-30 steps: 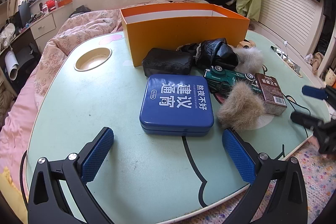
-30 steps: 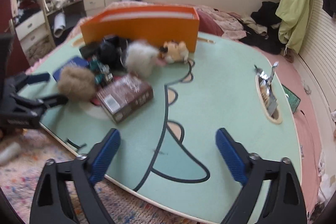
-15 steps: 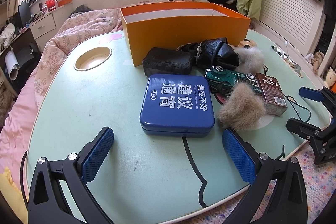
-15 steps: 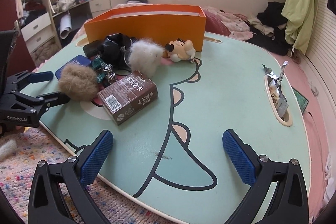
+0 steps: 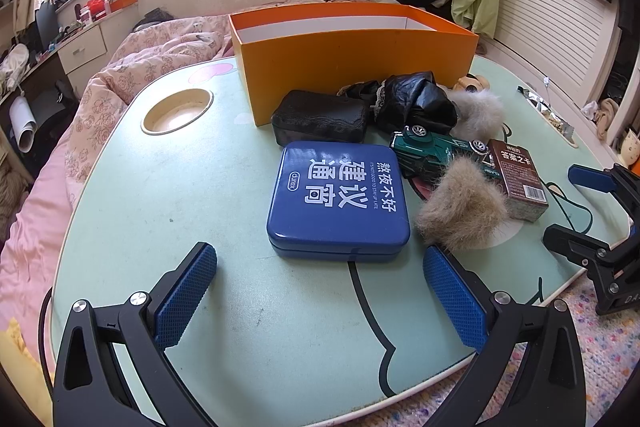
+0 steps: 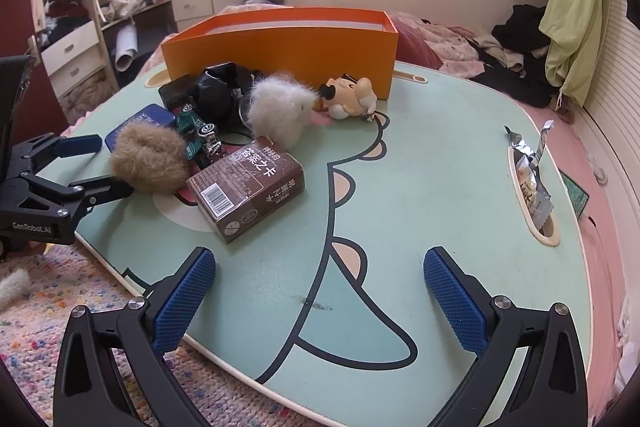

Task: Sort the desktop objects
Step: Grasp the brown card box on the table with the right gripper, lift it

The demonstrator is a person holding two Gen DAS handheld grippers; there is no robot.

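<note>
An open orange box [image 5: 352,55] stands at the back of the green table [image 5: 200,187]. In front of it lie a black case [image 5: 320,121], a black bag [image 5: 416,99], a blue tin [image 5: 338,197], a green toy car [image 5: 436,149], a brown fur ball [image 5: 462,207], a white fur ball [image 6: 280,111], a brown carton [image 6: 250,185] and a small figurine [image 6: 352,97]. My left gripper [image 5: 320,291] is open and empty just in front of the blue tin. My right gripper [image 6: 320,295] is open and empty over the table's near edge, short of the carton.
A round cup hole [image 5: 178,111] is sunk in the table's left side. A slot with foil wrappers [image 6: 532,179] lies at the right. A pink quilt [image 5: 132,67] is behind the table and a speckled rug [image 6: 60,307] below its edge.
The right gripper has moved forward and steadied over the table edge, so the objects look nearer. The left gripper has barely moved.
</note>
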